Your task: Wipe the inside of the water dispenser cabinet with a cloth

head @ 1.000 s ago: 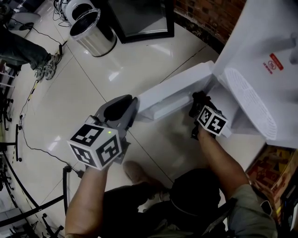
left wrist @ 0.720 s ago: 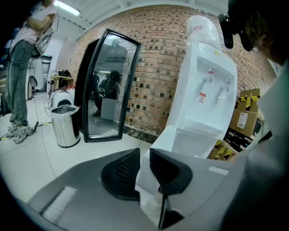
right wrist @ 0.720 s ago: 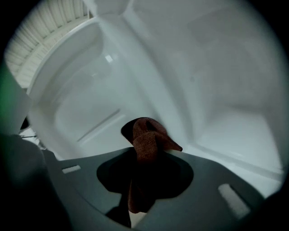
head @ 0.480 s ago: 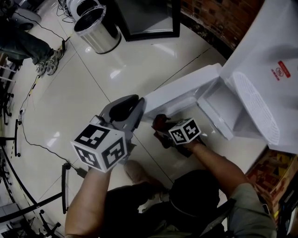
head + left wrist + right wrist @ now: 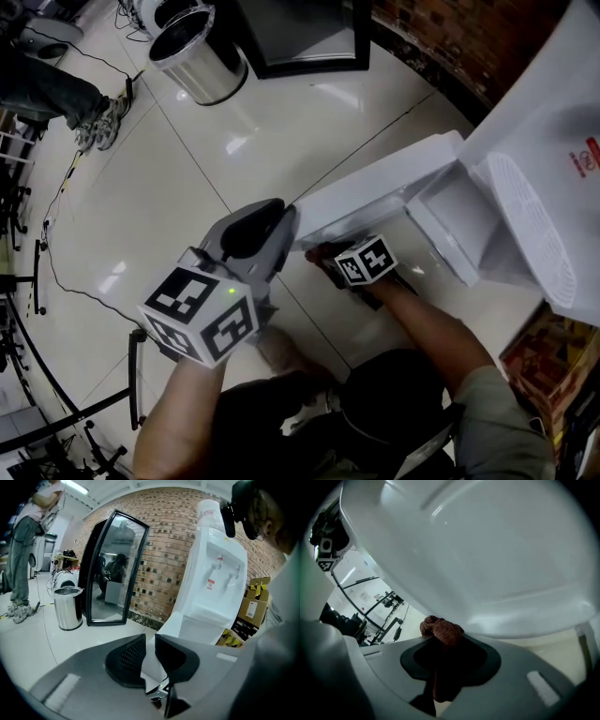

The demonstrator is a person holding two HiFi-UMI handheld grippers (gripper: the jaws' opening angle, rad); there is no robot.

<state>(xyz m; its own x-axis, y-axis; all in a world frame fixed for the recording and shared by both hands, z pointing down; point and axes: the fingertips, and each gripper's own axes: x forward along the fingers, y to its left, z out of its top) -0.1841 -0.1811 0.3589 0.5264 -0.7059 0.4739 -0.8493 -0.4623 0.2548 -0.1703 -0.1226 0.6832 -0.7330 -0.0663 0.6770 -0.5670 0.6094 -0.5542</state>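
Clamping brown cloth (image 5: 443,629), right claw (image 5: 445,641), tuft protruding

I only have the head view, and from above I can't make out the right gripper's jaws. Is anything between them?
Observer: Yes. In the right gripper view, the right gripper is shut on a bunched reddish-brown cloth, which sticks out past the tips.
Operator: What is it pointing at?
Observer: The white cabinet door fills that view just above the cloth. I cannot tell whether they touch.
Operator: And the left gripper?
Observer: In the left gripper view, the left gripper has the cabinet door's white edge between its jaws, and they are closed on it.
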